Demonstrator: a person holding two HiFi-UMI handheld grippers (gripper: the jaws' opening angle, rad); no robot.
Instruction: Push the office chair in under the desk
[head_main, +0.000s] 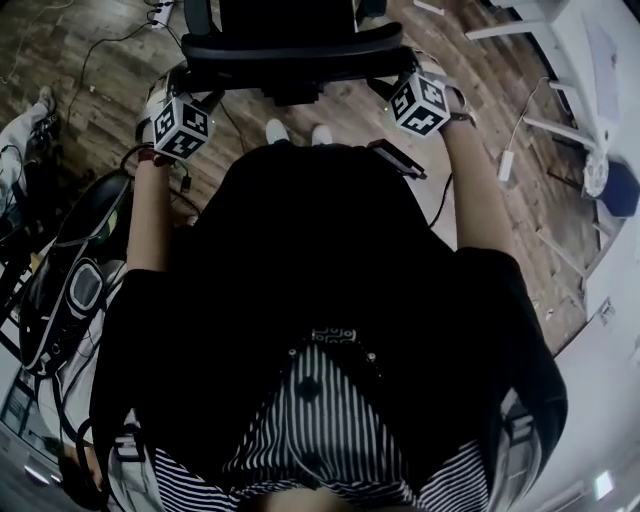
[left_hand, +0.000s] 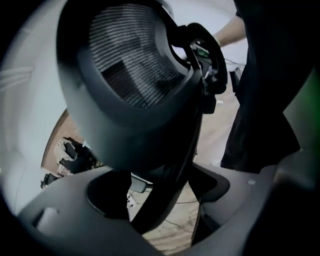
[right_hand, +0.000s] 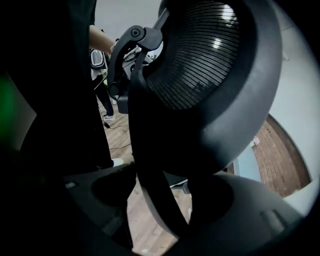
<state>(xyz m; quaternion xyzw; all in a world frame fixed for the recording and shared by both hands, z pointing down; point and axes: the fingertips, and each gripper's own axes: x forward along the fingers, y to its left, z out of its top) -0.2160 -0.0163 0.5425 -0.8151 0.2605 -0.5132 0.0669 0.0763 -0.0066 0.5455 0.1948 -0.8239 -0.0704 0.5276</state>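
Head view: office chair at top of frame on wood floor, its black backrest top edge facing the person. Left gripper at the chair back's left end, right gripper at its right end, both up against the back. Person's black top fills the middle of the frame; white shoe tips show just under the chair. Cables on the floor at upper left.

Left gripper view: left gripper jaws spread wide, straddling a black frame bar of the chair. Mesh part bulges over the jaws, floor visible betw. bar and one jaw, so not clamped.

Right gripper view: right gripper same setup, jaws wide apart w/ a curved chair bar running betw. them. Mesh part sits against one jaw, floor showing beside the bar.
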